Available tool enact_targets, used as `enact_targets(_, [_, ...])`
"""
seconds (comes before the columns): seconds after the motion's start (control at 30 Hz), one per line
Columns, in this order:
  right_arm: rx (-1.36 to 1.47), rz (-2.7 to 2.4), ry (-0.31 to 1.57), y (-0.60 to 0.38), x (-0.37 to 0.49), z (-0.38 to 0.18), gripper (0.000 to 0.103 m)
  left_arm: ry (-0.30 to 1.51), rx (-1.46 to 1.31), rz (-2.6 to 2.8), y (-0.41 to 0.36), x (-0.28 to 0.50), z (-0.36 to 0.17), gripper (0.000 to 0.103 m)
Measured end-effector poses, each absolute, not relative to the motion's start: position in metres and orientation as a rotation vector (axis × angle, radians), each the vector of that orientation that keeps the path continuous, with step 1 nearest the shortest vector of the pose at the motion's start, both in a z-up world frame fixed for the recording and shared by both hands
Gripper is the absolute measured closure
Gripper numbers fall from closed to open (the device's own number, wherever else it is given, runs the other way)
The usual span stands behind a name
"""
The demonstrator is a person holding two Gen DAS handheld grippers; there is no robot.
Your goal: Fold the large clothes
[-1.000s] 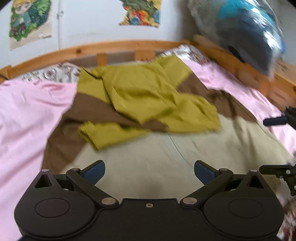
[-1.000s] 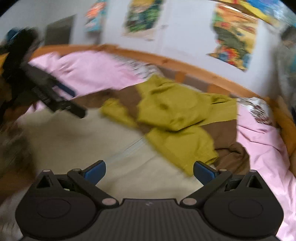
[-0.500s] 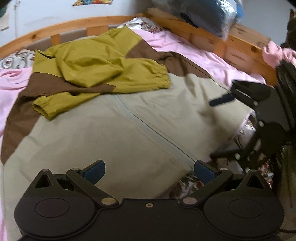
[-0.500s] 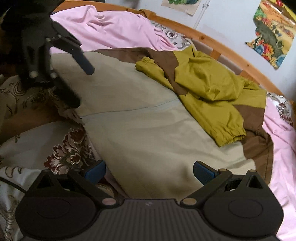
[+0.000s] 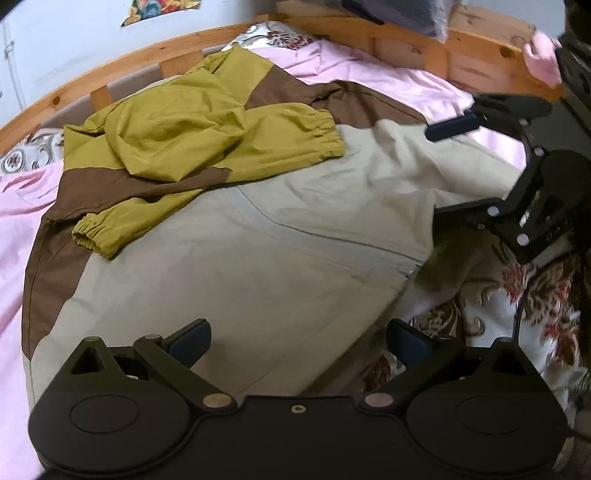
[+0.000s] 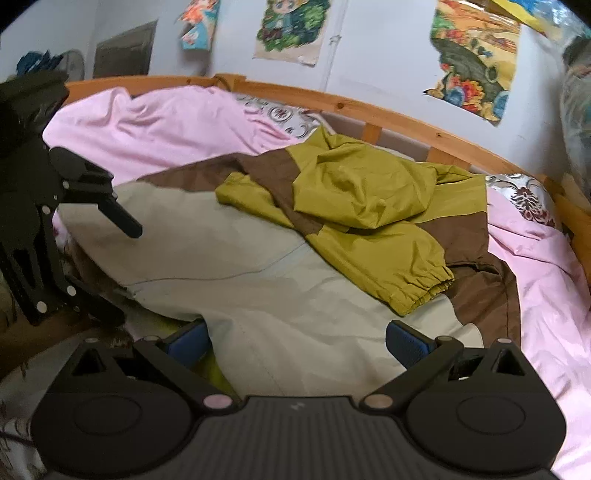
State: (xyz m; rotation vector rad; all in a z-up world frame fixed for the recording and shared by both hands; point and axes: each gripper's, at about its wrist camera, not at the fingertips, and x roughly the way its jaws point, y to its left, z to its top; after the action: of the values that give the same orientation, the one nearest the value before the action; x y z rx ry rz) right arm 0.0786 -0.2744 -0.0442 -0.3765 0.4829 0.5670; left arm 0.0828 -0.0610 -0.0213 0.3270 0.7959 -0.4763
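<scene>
A large jacket (image 5: pixel 258 251) in beige, brown and olive lies spread on the bed, its olive sleeves (image 5: pixel 207 140) folded across the upper part. It also shows in the right wrist view (image 6: pixel 288 291). My left gripper (image 5: pixel 295 341) is open and empty above the beige hem near the bed's near edge. My right gripper (image 6: pixel 295 341) is open and empty over the beige hem. The right gripper also shows in the left wrist view (image 5: pixel 443 170), its jaws spread around the jacket's right corner. The left gripper shows in the right wrist view (image 6: pixel 125 273), at the jacket's left corner.
The jacket rests on a pink sheet (image 6: pixel 155 122) over a floral cover (image 5: pixel 517 306). A wooden bed rail (image 6: pixel 388 110) curves along the far side below a wall with posters (image 6: pixel 476 55). A bundle in plastic (image 5: pixel 399 14) sits on the rail corner.
Both grippers came down and toward the near hem of the jacket, each settling at a lower corner. The jacket itself has not moved. Both stayed open.
</scene>
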Motion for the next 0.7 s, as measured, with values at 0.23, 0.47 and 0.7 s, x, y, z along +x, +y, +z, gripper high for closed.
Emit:
enact_targets(0.23, [-0.295,0.536,0.468,-0.283,0.088,-0.039,0.0,0.759,0.312,-0.379,-0.05,0.091,-0.011,0.014])
enact_targets(0.47, [-0.282,0.552,0.463,-0.282,0.086,-0.039,0.0,0.723,0.283,-0.367,-0.045,0.099,0.002,0.046])
enact_targets(0.7, [-0.357,0.635,0.462,-0.268,0.07,-0.042,0.0,0.727,0.24,-0.392,-0.044,0.126,0.02,0.059])
